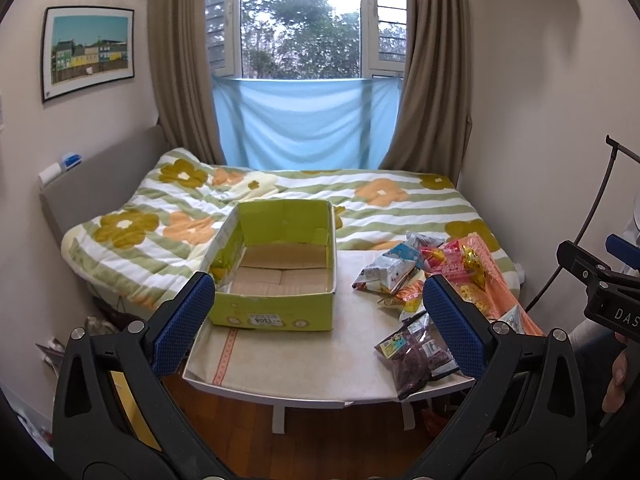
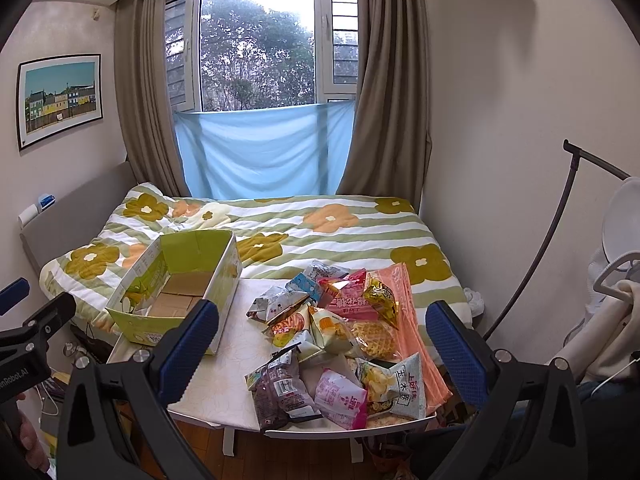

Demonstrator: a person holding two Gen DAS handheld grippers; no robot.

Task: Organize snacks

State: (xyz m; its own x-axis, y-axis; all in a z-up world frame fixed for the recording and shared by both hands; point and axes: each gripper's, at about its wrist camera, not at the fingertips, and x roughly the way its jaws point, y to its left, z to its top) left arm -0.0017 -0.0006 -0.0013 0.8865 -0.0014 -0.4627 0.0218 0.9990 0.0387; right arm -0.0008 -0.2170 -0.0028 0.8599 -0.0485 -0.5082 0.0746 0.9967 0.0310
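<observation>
Box [image 1: 276,312]: green cardboard, empty | snack packets [image 2: 340,340]: heaped beside it on table [image 1: 320,368] | both grippers' fingers: wide, nothing held

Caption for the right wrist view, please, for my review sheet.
Open right gripper above a snack pile on a white table, empty green box at left, bed behind.

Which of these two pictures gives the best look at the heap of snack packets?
The right wrist view: the snack heap lies spread across the table, nearly every packet visible. In the left wrist view the heap sits off to the right, partly hidden behind a finger of the left gripper.
</observation>
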